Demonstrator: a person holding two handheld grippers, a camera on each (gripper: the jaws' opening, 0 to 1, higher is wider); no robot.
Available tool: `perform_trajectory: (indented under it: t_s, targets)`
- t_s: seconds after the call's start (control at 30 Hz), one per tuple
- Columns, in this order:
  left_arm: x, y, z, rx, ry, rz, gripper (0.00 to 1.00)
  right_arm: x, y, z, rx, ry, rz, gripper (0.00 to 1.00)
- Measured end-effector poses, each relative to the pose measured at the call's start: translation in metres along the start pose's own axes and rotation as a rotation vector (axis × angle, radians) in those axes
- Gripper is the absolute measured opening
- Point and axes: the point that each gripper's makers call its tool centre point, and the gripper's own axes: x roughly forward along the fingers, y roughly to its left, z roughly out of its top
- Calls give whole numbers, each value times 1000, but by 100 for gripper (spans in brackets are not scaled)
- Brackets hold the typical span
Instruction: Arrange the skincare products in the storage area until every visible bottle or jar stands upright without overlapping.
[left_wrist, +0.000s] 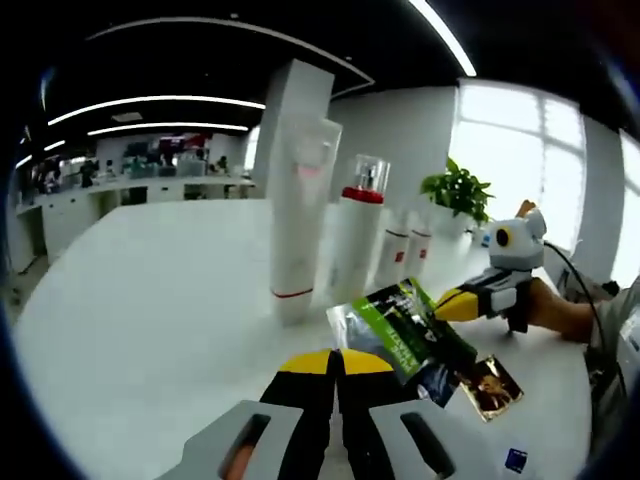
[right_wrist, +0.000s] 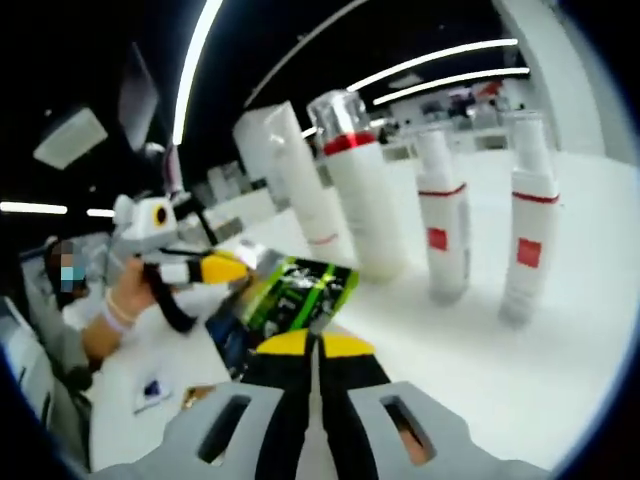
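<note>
Both grippers, left gripper (left_wrist: 335, 362) and right gripper (right_wrist: 316, 345), clamp a glossy green-and-black sachet (left_wrist: 405, 325) above the white table (left_wrist: 150, 300). Behind it, tall white bottles (right_wrist: 365, 200) with red bands stand upright, spaced apart.

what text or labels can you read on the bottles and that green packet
No text is legible in either view.
Green sachet: printed lettering, too blurred to read.
Two slim white bottles: red square label on each, no readable words.
Red-collared pump bottle: no readable print.
Tall white tube: pink mark, unreadable.
Small gold packet: picture only, blurred.
</note>
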Motion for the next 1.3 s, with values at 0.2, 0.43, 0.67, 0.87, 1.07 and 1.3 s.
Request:
perform_trajectory:
  t_s: [0.2,0.43,0.67,0.87,1.07,1.3]
  targets:
    - [6,-1,-7,72,23,39,0,0,-1,-4,-61,37,-43,1]
    - [10,3,-12,104,36,65,3,-1,-5,-8,-90,63,-79,1]
    - [13,4,-15,187,53,92,9,-1,-7,-13,-98,84,-96,2]
    - [17,9,-20,209,70,109,17,-1,-10,-19,-104,101,-111,3]
    - [13,20,-19,232,71,183,38,-6,-18,-7,-154,36,-160,22]
    - [9,3,-8,290,19,141,44,-7,7,-4,-260,35,-100,27]
